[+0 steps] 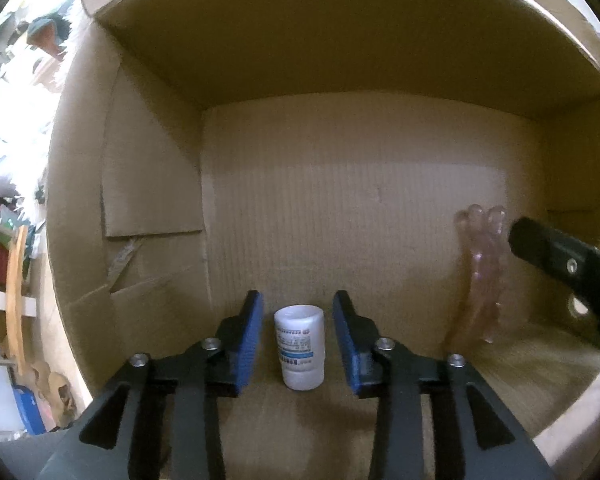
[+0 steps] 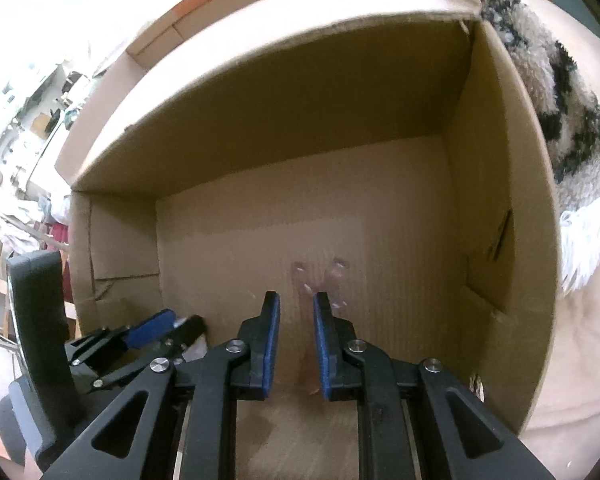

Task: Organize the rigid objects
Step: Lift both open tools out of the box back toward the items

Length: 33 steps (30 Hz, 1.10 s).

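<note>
Inside the cardboard box [image 1: 340,184], the left gripper [image 1: 298,344] stood released around an upright white bottle [image 1: 299,354], pads clear of it. Seen from the right wrist, the right gripper [image 2: 297,344] stood slightly parted astride a clear pinkish plastic piece [image 2: 320,280]; whether its pads touched it could not be told.

The white bottle [image 1: 299,354] carries a printed label, too small and blurred to read
</note>
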Each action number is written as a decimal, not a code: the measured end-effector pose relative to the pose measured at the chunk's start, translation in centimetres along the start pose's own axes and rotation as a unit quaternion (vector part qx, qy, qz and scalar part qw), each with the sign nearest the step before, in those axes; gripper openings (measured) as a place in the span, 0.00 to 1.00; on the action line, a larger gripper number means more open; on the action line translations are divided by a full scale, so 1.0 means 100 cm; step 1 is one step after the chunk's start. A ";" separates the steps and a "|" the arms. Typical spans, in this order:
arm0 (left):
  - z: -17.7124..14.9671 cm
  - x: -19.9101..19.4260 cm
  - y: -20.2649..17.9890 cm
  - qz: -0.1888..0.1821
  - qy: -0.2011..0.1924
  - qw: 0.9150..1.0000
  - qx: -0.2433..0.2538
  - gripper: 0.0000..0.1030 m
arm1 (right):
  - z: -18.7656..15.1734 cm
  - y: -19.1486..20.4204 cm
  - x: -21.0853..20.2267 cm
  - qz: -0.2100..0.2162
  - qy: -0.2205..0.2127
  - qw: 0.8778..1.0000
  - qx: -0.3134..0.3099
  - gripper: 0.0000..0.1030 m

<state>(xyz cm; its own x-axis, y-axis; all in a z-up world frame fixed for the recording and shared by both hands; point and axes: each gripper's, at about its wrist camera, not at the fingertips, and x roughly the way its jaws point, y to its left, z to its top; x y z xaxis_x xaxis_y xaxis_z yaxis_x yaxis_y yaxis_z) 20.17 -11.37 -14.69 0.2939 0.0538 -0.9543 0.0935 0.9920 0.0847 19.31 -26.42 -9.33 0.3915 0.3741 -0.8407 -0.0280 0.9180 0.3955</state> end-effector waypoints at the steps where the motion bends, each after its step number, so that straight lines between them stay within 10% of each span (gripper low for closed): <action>1: 0.000 -0.001 -0.001 0.000 -0.002 1.000 0.002 0.39 | 0.001 0.000 -0.003 0.001 -0.004 1.000 0.000 0.23; 4: 0.000 -0.005 -0.005 0.000 -0.011 1.000 0.004 0.48 | 0.003 0.001 -0.008 0.000 -0.016 1.000 -0.001 0.35; 6: -0.001 -0.007 -0.008 -0.002 -0.017 1.000 0.005 0.53 | 0.004 0.001 -0.012 0.002 -0.024 1.000 0.002 0.66; 14: -0.003 -0.011 -0.007 -0.006 -0.029 0.999 -0.024 0.64 | 0.006 0.008 -0.020 0.048 -0.045 0.998 0.006 0.91; 33: -0.010 -0.077 0.018 0.008 -0.059 0.997 -0.043 0.65 | 0.006 0.023 -0.041 0.036 -0.079 0.996 -0.014 1.00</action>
<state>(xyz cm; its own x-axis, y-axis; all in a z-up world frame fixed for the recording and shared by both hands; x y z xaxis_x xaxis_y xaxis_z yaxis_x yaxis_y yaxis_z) 17.10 -9.85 -7.47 0.4054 0.0603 -0.9122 0.0075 0.9976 0.0693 18.16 -25.88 -4.75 0.5270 0.4152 -0.7416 -0.0856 0.8941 0.4397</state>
